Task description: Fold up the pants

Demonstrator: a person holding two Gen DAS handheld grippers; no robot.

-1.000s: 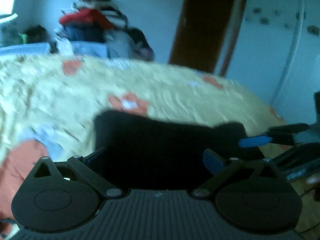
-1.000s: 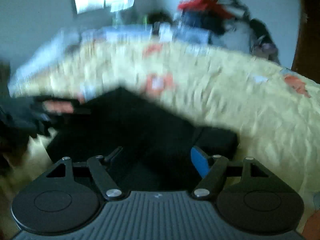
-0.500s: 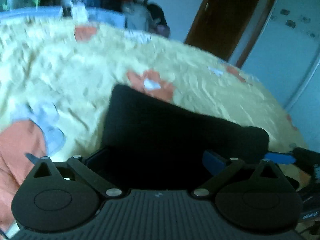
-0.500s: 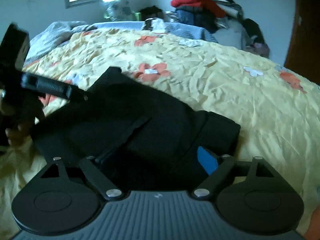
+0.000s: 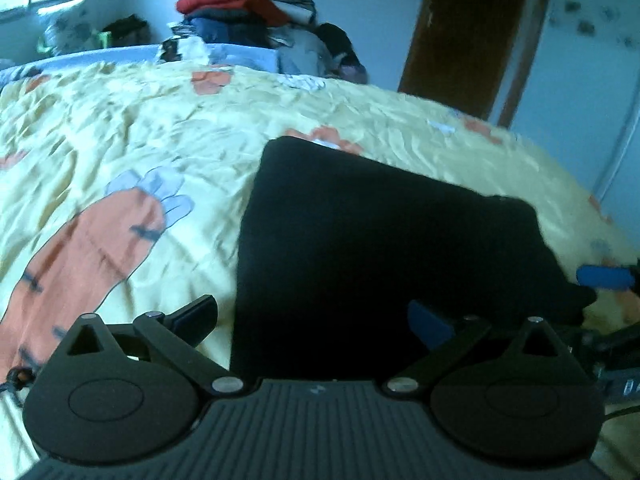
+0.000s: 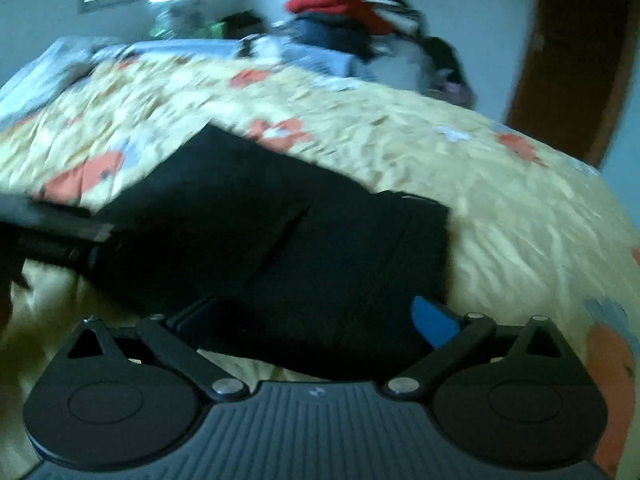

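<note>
1. No brand, label or readable writing shows in either view; the only mark is a small pale emblem on each gripper's ribbed body, too small to make out.
2. The left gripper [image 5: 312, 320] has its fingers spread wide and grips nothing. The black left finger [image 5: 196, 318] sits over bare bedspread just beside the pants' edge, and the blue-padded right one is over the dark cloth; whether either touches cannot be told.
3. The right gripper [image 6: 316, 320] is likewise spread wide with nothing between its jaws. Both fingertips lie over or at the near edge of the pants, contact unclear because of blur.
4. The pants [image 5: 380, 240] are black, matte and soft-looking, folded into a flat, roughly four-sided slab with rounded corners. They lie on the bedspread near its front edge, right ahead of both grippers — a seam or fold line runs diagonally across them in the right view.
5. The bedspread [image 5: 120, 140] is pale yellow, finely wrinkled cloth printed with orange carrots and flowers with pale blue parts.
6. Behind the bed a heap of clothes [image 5: 244, 12] — red, dark blue, striped — stands against the wall, beside a brown wooden door [image 5: 472, 32].
</note>
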